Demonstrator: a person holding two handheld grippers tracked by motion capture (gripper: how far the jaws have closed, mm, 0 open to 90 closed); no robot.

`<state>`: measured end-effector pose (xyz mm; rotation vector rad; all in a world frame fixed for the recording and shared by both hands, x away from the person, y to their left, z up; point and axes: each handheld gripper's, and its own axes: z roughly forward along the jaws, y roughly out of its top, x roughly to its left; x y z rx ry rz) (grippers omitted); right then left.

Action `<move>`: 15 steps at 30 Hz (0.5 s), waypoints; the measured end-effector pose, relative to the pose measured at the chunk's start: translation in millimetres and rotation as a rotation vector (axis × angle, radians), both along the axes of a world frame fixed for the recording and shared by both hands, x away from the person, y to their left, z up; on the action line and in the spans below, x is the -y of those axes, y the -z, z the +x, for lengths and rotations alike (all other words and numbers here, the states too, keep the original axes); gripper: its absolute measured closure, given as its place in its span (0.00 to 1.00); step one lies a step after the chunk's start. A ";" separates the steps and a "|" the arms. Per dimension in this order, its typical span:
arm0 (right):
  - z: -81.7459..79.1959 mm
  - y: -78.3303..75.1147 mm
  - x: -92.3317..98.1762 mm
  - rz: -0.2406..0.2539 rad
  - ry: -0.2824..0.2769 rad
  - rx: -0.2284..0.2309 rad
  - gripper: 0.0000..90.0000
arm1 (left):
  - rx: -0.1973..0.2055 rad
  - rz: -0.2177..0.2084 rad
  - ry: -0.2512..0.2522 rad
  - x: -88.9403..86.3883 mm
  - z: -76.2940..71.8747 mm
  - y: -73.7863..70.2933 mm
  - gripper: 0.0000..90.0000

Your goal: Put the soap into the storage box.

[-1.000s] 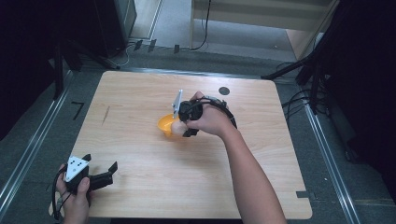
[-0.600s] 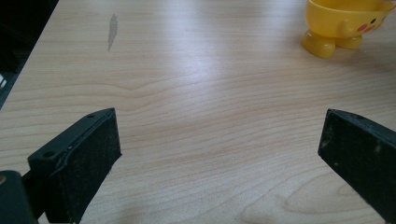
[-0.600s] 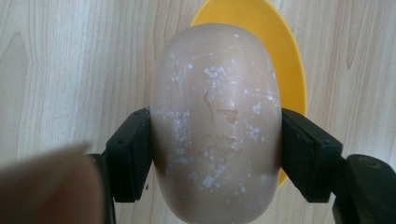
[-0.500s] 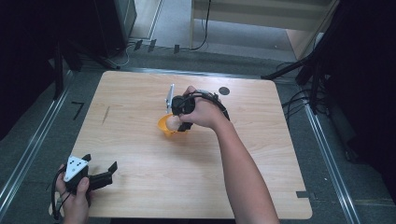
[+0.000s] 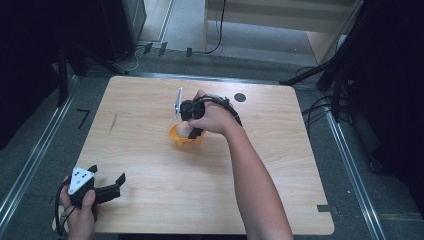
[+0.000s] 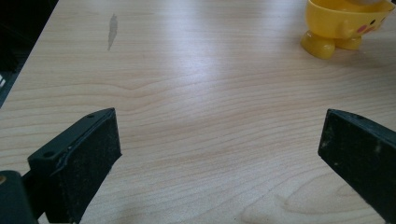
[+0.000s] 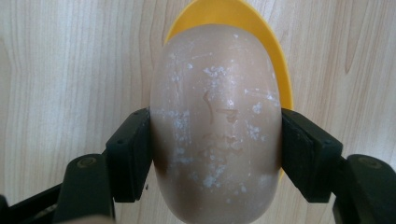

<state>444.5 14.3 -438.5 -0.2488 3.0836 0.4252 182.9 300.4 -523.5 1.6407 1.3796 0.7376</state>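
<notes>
In my right gripper (image 5: 192, 131) I am grasping a brown egg (image 7: 215, 123): in the right gripper view my two black jaws press on its left and right flanks, at nine and three o'clock of the egg, and its pale shell with white powdery spots stands between them. Behind the egg I see the rim of a yellow egg cup (image 7: 261, 35), which curves around the egg from about eleven o'clock to four o'clock; the egg is over the cup, but whether it already rests in the cup I cannot tell. In the high view the yellow egg cup (image 5: 181, 140) stands near the middle of the wooden table (image 5: 280, 195), a little toward twelve o'clock from the centre, and my right hand (image 5: 212, 117) covers it from the two o'clock side, with the gripper pointing down to it. My left gripper (image 5: 107, 189) is well apart from all this, near the table's edge at about seven o'clock, held low by my left hand (image 5: 80, 210). Its jaws are released and stand wide, with nothing but bare wood between them in the left gripper view. In that same view the egg cup (image 6: 343, 25) shows at about one o'clock, far from my jaws, standing upright on two small round feet, with a little face on its side.
</notes>
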 end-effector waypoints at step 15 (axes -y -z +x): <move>4.3 7.3 -2.1 -0.011 0.013 0.001 0.36 | -0.004 0.000 0.002 -0.1 0.3 0.0 0.00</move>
